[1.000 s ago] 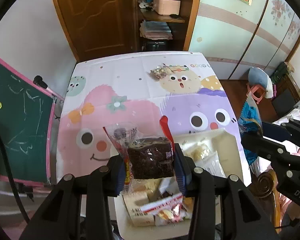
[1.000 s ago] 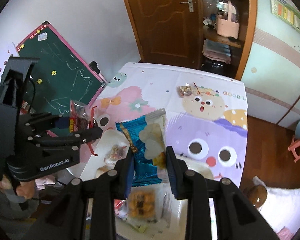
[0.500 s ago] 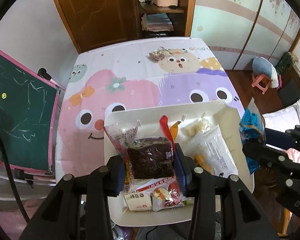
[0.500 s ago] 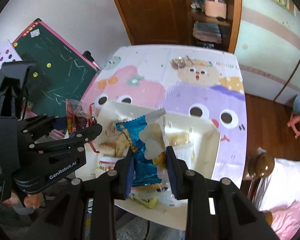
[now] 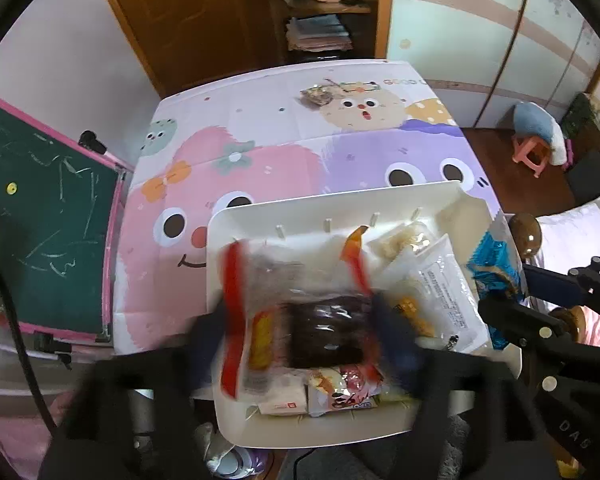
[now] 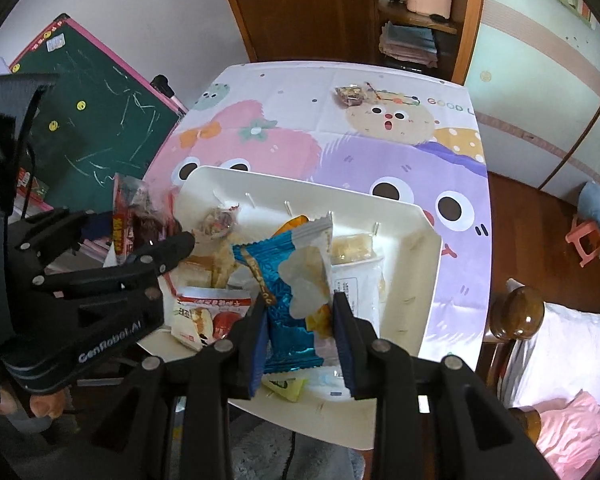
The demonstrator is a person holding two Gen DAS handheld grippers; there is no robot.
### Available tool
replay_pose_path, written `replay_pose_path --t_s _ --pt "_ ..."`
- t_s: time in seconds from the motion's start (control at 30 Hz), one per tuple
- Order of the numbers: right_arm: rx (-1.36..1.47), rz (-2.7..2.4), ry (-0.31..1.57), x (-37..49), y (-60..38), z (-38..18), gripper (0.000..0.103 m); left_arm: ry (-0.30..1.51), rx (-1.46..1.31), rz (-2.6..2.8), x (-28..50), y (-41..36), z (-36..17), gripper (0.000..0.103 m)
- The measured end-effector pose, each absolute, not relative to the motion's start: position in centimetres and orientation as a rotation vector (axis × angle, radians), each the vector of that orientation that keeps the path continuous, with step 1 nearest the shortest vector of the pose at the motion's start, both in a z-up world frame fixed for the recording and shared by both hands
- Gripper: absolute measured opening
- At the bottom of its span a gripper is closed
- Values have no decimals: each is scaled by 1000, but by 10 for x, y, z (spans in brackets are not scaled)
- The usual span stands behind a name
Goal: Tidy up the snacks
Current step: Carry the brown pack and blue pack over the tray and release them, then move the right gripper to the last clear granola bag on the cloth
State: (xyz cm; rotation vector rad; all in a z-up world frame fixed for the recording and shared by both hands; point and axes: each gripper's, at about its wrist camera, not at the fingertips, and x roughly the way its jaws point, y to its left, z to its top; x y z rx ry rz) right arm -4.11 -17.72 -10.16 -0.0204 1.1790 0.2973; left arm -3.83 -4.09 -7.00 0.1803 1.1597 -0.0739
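Left hand-held gripper [image 5: 304,332] clamps a brown cake packet [image 5: 324,334]; right hand-held gripper [image 6: 300,316] clamps a blue snack bag [image 6: 290,296]. White tray [image 6: 424,280] lies beneath both.

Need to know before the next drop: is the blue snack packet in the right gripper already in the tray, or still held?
Still held: the right gripper clamps the blue packet upright above the white tray.

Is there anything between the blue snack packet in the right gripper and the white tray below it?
Nothing visible blocks it. The blue foil snack packet, shut in the right gripper, hangs directly over the white plastic tray. Other wrapped snacks, like the white printed packet, already fill the spot beneath.
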Motion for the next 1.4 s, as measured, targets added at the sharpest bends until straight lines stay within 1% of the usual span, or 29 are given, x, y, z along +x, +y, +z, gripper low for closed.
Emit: replay_pose_path --t_s 0.03,0.1,0.2,0.27,0.9,1.4 --pt "-18 294 1178 -41 -177 -102 34 1156 175 -68 -38 -40 -70 93" --pt "-20 284 1174 -41 -178 -103 42 1149 163 -67 -38 -39 -69 94" --pt "-13 284 1174 -41 -180 -103 47 1162 163 -63 -37 -38 -72 94" --pt "-8 284 1173 -40 -181 -102 48 1169 163 -59 -37 -39 -75 94" --pt "46 278 1209 -40 -191 -109 49 1157 179 -52 -37 -45 -74 94" --pt "65 285 1241 -21 -178 -119 49 1185 164 -39 -22 -23 -82 94"
